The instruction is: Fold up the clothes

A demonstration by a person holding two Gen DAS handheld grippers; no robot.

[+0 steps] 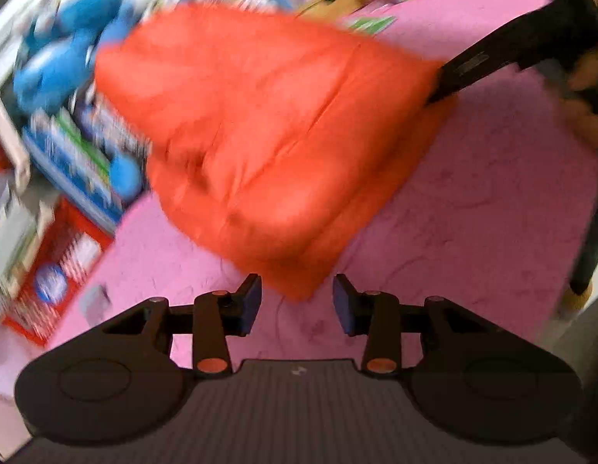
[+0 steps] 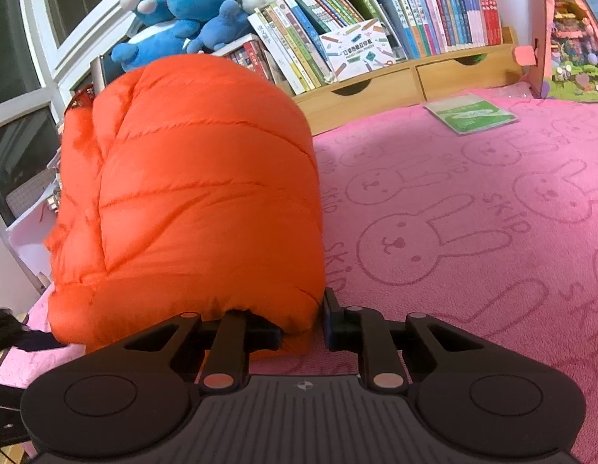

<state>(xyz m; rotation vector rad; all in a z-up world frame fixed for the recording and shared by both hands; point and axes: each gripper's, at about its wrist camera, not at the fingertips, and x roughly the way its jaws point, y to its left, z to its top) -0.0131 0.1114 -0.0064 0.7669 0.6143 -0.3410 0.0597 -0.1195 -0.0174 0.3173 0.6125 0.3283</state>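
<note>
A puffy orange down jacket (image 2: 206, 193) stands bunched up on the pink bunny-print cloth (image 2: 472, 212). My right gripper (image 2: 302, 328) is shut on its near lower edge; one finger is hidden under the fabric, while the other pad (image 2: 330, 321) presses from the right. In the blurred left wrist view the same jacket (image 1: 260, 127) is lifted, and the right gripper (image 1: 445, 81) pinches its far right edge. My left gripper (image 1: 297, 301) is open just in front of the jacket's hanging lower corner (image 1: 295, 286), its pads clear of the fabric.
Rows of books (image 2: 376, 23) and a wooden drawer unit (image 2: 407, 81) line the back. Blue plush toys (image 2: 183, 11) sit at the back left by the window. A green booklet (image 2: 472, 114) lies on the cloth. A person's hand (image 1: 588, 77) holds the right tool.
</note>
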